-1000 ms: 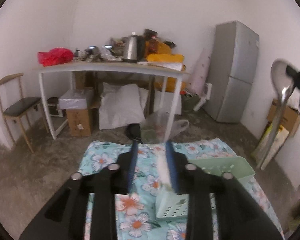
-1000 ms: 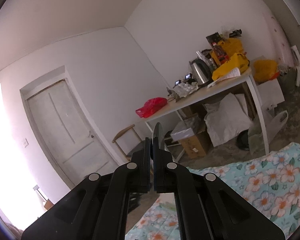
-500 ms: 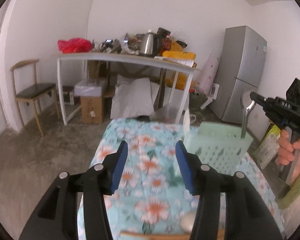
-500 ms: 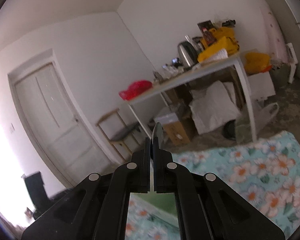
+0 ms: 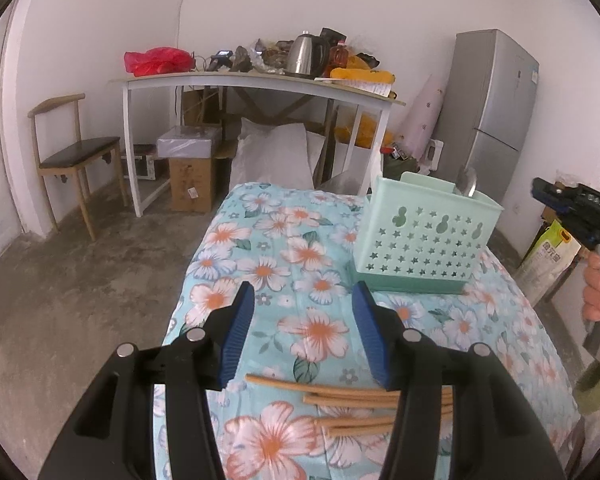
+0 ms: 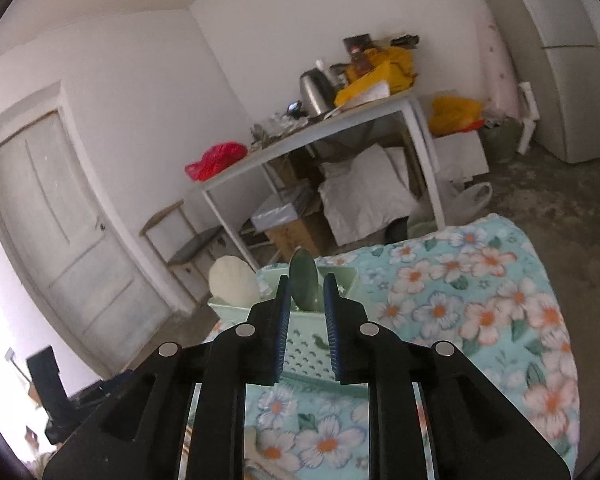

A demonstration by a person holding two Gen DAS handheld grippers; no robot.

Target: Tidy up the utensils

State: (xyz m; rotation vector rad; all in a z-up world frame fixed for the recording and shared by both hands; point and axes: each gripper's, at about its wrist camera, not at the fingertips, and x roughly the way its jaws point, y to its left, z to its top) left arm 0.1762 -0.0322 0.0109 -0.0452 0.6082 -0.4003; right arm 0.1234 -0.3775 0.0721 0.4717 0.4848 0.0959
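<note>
A mint-green perforated utensil basket (image 5: 420, 236) stands on the floral tablecloth (image 5: 300, 256). A metal spoon (image 5: 466, 184) stands in its right end, bowl up. Several wooden chopsticks (image 5: 340, 396) lie on the cloth below my left gripper (image 5: 302, 334), which is open and empty above them. My right gripper (image 6: 305, 312) is open just behind the basket (image 6: 304, 344), with the spoon (image 6: 304, 284) standing free between its fingertips. A white ladle head (image 6: 234, 282) rises from the basket's left end. The right gripper body (image 5: 576, 208) shows at the right edge.
Beyond the cloth-covered table stand a white desk (image 5: 236, 80) piled with a kettle and bags, a wooden chair (image 5: 72, 156), cardboard boxes, and a grey fridge (image 5: 492, 108). A door (image 6: 56, 224) is at the left. The concrete floor surrounds the table.
My right gripper lowered the spoon into the basket and opened, letting it go. My left gripper opened wider and drew back and down toward the chopsticks.
</note>
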